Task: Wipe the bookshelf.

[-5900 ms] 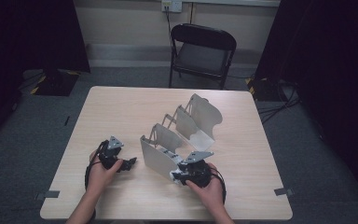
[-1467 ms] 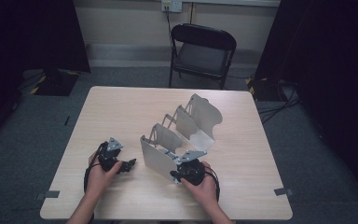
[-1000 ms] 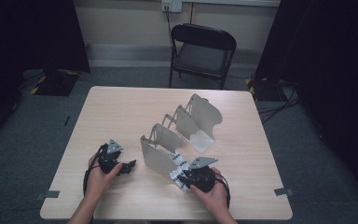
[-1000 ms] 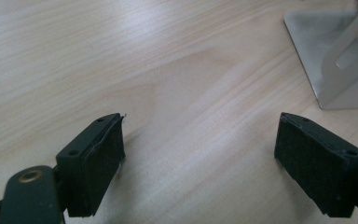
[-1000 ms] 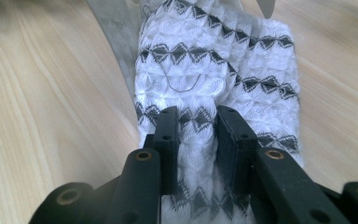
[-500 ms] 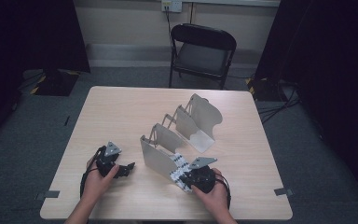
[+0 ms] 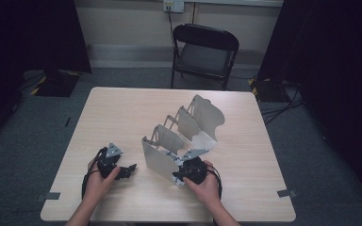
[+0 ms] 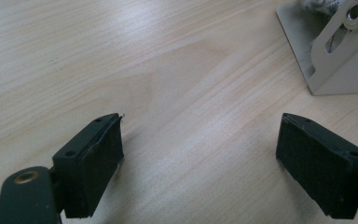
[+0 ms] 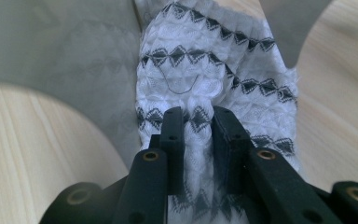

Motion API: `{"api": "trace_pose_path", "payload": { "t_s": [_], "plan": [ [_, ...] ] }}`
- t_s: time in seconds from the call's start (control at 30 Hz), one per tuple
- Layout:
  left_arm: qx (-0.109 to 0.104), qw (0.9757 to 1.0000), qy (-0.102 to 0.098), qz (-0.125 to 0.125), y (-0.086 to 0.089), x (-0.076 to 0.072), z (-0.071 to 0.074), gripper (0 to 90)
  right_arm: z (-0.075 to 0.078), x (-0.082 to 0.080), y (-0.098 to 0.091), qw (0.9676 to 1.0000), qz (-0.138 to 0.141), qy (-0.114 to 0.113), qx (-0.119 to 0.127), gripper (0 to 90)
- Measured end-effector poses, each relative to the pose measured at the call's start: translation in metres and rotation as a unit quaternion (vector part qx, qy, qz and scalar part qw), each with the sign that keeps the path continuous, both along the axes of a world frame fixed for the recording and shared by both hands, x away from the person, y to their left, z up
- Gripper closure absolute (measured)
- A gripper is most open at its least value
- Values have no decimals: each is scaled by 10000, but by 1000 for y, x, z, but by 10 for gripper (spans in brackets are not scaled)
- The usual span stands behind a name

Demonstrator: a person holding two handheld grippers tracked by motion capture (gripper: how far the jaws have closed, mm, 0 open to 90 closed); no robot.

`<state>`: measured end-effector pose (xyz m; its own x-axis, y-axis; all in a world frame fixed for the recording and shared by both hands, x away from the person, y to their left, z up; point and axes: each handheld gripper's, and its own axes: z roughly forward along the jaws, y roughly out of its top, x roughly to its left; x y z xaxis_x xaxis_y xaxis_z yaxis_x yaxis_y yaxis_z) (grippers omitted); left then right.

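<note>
The cloth (image 9: 205,84) is white, with rows of dark diamond pattern and a bumpy weave. It lies bunched at the near end of the grey metal rack (image 7: 181,136), between its plates. The right gripper (image 9: 198,140) pinches a fold of the cloth, its jaws having just moved a little around it. The left gripper (image 8: 200,154) rests with jaws wide apart and empty over bare table (image 8: 121,60), the rack's corner near it. Open wood is on the left side.
</note>
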<state>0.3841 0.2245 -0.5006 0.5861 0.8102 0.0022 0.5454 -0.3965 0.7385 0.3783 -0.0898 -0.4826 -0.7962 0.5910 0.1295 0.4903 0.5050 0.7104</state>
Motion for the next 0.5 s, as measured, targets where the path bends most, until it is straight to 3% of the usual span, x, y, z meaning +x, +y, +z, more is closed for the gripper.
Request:
{"api": "trace_pose_path", "payload": {
  "t_s": [0.5],
  "plan": [
    [1,10000,-6,10,0,-1,0,143,-4,4,10,9999,-28,-98,19,721]
  ]
}}
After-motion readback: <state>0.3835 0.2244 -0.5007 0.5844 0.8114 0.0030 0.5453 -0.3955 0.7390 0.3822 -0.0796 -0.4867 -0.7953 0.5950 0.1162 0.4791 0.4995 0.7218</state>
